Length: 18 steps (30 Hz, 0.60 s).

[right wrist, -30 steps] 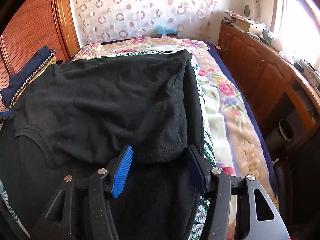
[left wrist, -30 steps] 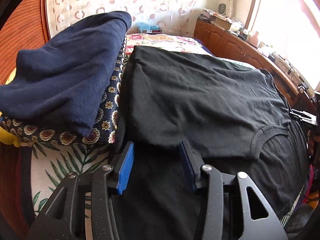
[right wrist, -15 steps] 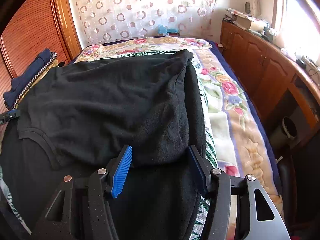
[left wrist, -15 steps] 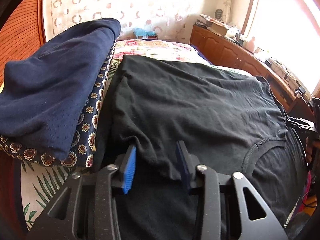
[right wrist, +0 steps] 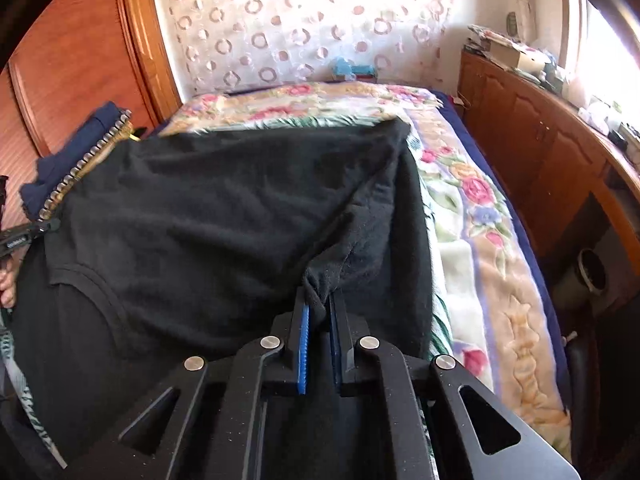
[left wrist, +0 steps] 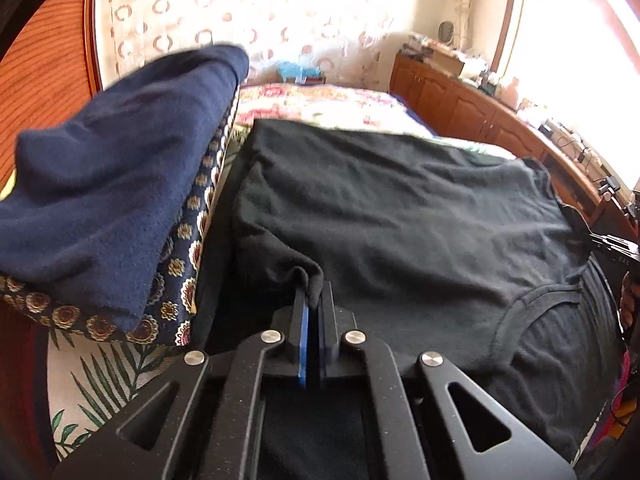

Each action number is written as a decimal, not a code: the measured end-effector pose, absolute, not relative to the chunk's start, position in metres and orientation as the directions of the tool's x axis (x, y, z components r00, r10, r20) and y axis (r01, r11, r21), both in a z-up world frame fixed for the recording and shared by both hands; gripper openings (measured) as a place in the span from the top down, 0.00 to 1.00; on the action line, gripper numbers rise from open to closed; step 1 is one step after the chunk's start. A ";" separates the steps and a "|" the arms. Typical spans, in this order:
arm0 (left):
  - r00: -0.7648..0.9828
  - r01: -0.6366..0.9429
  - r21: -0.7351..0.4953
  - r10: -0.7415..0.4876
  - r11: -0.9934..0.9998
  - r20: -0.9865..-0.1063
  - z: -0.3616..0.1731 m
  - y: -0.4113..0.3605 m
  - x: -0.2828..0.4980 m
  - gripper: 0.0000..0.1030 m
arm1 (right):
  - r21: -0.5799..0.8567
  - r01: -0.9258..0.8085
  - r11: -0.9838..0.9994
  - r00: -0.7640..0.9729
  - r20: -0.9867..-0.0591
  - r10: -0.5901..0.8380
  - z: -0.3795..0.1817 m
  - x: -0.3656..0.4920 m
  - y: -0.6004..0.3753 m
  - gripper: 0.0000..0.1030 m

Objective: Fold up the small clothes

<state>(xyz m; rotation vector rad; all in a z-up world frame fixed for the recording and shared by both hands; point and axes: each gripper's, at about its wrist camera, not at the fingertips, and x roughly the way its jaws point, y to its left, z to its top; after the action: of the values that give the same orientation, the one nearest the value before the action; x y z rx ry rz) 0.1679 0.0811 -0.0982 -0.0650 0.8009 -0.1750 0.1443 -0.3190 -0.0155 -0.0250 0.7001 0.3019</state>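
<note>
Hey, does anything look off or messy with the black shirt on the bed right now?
Nothing stands out. The black shirt lies folded over on the bed with only soft wrinkles. The left gripper and right gripper each pinch a bunched corner of it. Beside it, a navy garment sits neatly stacked on patterned fabric.

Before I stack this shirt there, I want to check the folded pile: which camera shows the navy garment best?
The left wrist view: the navy garment fills its left side, draped over a floral-patterned cloth. The right wrist view shows it only as a small sliver at the far left, beyond the black T-shirt.
</note>
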 end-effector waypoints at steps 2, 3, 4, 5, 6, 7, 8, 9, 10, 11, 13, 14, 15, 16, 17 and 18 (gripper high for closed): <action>0.701 0.131 -0.133 -0.187 0.982 -0.689 -0.089 0.081 0.160 0.97 | 0.078 -0.295 0.952 0.747 -0.602 0.281 -0.009 0.138 -0.318 0.92; 0.712 0.139 -0.137 -0.196 0.981 -0.675 -0.083 0.081 0.156 0.97 | 0.084 -0.300 0.950 0.754 -0.589 0.291 -0.006 0.136 -0.318 0.92; 0.723 0.144 -0.134 -0.197 0.980 -0.662 -0.078 0.080 0.152 0.97 | 0.091 -0.304 0.948 0.758 -0.579 0.298 -0.003 0.135 -0.318 0.93; 0.731 0.144 -0.131 -0.194 0.981 -0.654 -0.074 0.080 0.148 0.97 | 0.097 -0.302 0.949 0.768 -0.565 0.302 0.000 0.132 -0.319 0.93; 0.740 0.144 -0.132 -0.195 0.981 -0.644 -0.069 0.081 0.144 0.97 | 0.104 -0.299 0.949 0.776 -0.552 0.305 0.002 0.130 -0.320 0.93; 0.750 0.145 -0.138 -0.200 0.980 -0.630 -0.064 0.082 0.139 0.97 | 0.113 -0.301 0.947 0.781 -0.541 0.313 0.004 0.127 -0.320 0.93; 0.755 0.144 -0.142 -0.202 0.979 -0.624 -0.061 0.083 0.136 0.97 | 0.117 -0.301 0.946 0.787 -0.529 0.316 0.006 0.124 -0.320 0.93; 0.757 0.148 -0.143 -0.206 0.978 -0.620 -0.058 0.083 0.134 0.97 | 0.118 -0.305 0.945 0.791 -0.521 0.321 0.007 0.122 -0.320 0.93; 0.761 0.152 -0.144 -0.208 0.978 -0.615 -0.055 0.084 0.131 0.97 | 0.113 -0.315 0.942 0.792 -0.516 0.327 0.008 0.119 -0.320 0.93; 0.764 0.152 -0.143 -0.208 0.978 -0.610 -0.053 0.084 0.128 0.97 | 0.105 -0.321 0.941 0.793 -0.514 0.327 0.008 0.116 -0.320 0.93; 0.769 0.154 -0.144 -0.210 0.978 -0.604 -0.050 0.086 0.122 0.97 | 0.109 -0.325 0.939 0.797 -0.503 0.334 0.011 0.110 -0.323 0.93; 0.775 0.152 -0.142 -0.207 0.978 -0.598 -0.047 0.087 0.118 0.97 | 0.116 -0.326 0.938 0.800 -0.495 0.339 0.012 0.106 -0.326 0.93; 0.778 0.151 -0.138 -0.204 0.979 -0.594 -0.045 0.086 0.116 0.97 | 0.118 -0.327 0.938 0.804 -0.488 0.341 0.013 0.103 -0.328 0.93; 0.784 0.151 -0.135 -0.201 0.979 -0.587 -0.042 0.086 0.111 0.97 | 0.114 -0.329 0.938 0.808 -0.481 0.342 0.014 0.098 -0.330 0.93; 0.789 0.150 -0.132 -0.199 0.980 -0.582 -0.040 0.086 0.109 0.97 | 0.111 -0.330 0.937 0.811 -0.475 0.342 0.014 0.093 -0.333 0.93; 0.794 0.148 -0.128 -0.195 0.981 -0.576 -0.039 0.087 0.105 0.97 | 0.112 -0.333 0.936 0.812 -0.470 0.345 0.014 0.089 -0.334 0.93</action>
<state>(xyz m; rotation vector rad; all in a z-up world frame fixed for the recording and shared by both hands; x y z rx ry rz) 0.1053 0.0871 -0.0391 -0.0777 0.6275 -0.1843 0.0889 -0.3344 0.0137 0.0250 0.5071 0.3617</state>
